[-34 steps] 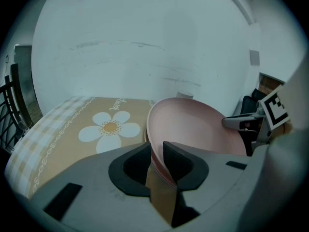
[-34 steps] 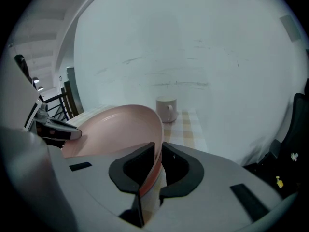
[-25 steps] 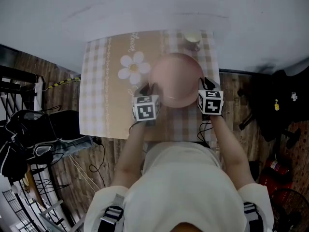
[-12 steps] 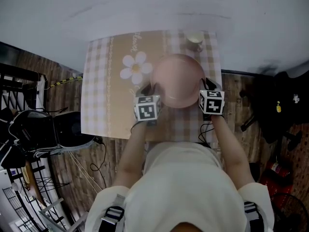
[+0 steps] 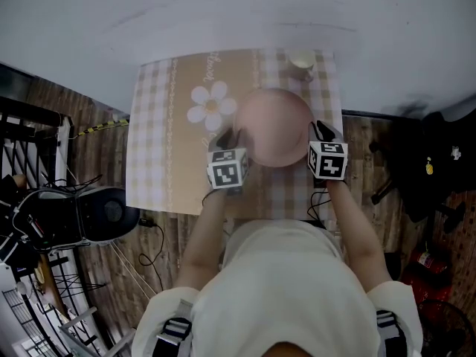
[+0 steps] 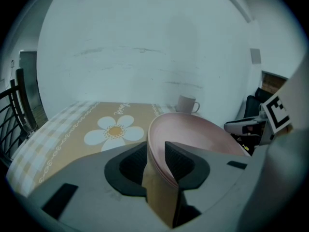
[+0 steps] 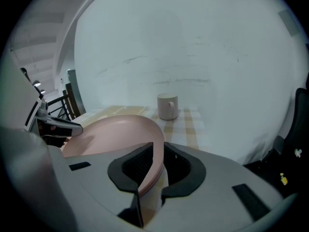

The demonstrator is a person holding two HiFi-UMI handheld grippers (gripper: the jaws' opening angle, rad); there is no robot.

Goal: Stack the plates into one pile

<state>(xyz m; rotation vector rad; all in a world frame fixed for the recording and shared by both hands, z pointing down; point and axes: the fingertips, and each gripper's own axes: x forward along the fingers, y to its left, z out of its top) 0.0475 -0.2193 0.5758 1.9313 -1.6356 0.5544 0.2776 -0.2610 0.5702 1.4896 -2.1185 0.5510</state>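
Observation:
A pile of pink plates (image 5: 275, 125) rests on the checked tablecloth (image 5: 156, 140), and layered rims show in both gripper views. My left gripper (image 5: 229, 136) is at the pile's left rim. In the left gripper view the rim of the plates (image 6: 193, 134) runs between the jaws of the left gripper (image 6: 155, 156). Those jaws have just been opening and stand a little apart from the rim. My right gripper (image 5: 318, 131) is at the right rim. In the right gripper view, the right gripper (image 7: 158, 166) has its pads close on the edge of the plates (image 7: 111, 134).
A white mug (image 5: 301, 62) stands at the table's far right corner, behind the plates, also seen as the mug (image 6: 186, 104) and the mug (image 7: 167, 106). A daisy print (image 5: 210, 104) marks the cloth left of the pile. A wall runs behind the table; cables and dark gear lie on the floor at the left.
The plates and both grippers stay where they were. Only the head view has shifted slightly.

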